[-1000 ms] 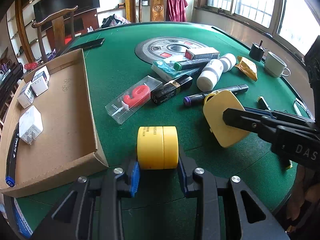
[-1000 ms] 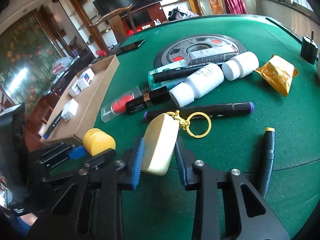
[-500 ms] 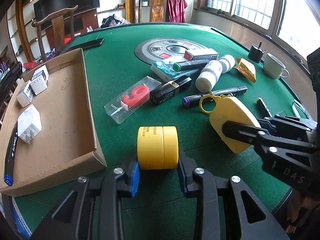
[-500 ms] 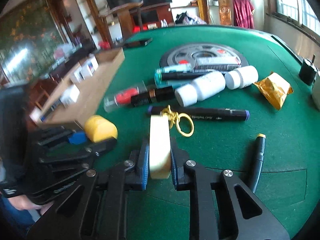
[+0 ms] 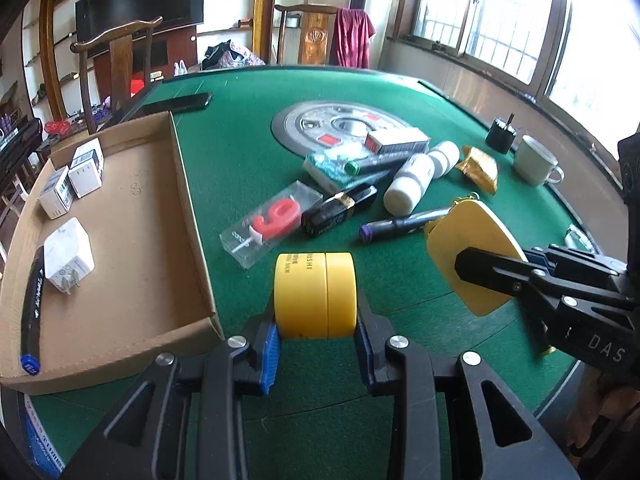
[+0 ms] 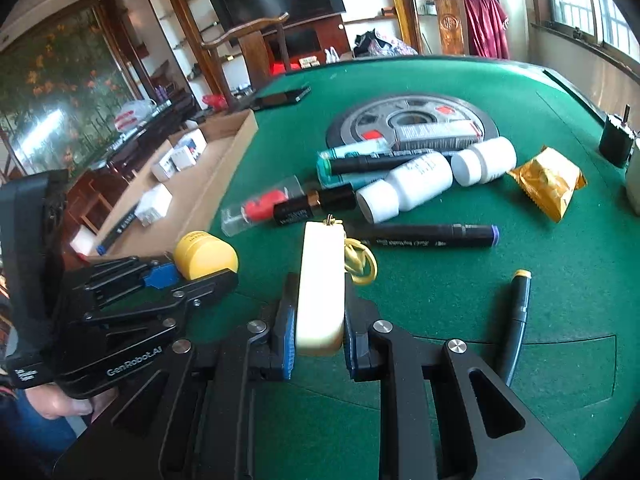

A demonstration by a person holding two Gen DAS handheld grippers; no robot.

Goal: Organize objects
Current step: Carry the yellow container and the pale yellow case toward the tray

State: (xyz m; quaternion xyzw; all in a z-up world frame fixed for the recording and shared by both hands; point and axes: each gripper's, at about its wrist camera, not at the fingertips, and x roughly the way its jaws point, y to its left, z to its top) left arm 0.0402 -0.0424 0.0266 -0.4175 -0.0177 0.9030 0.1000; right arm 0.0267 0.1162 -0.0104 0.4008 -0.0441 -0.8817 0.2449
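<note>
A round yellow jar (image 5: 315,295) with black letters on its side lies on its side, lifted above the green felt just right of the near corner of the cardboard tray (image 5: 132,216). A flat pale yellow keychain tag (image 6: 320,286) stands on edge at the right, its gold ring (image 6: 362,264) hanging at the far end.

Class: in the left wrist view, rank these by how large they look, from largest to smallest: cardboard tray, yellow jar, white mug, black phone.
1. cardboard tray
2. yellow jar, enlarged by nearness
3. and 4. white mug and black phone: too alike to rank
</note>
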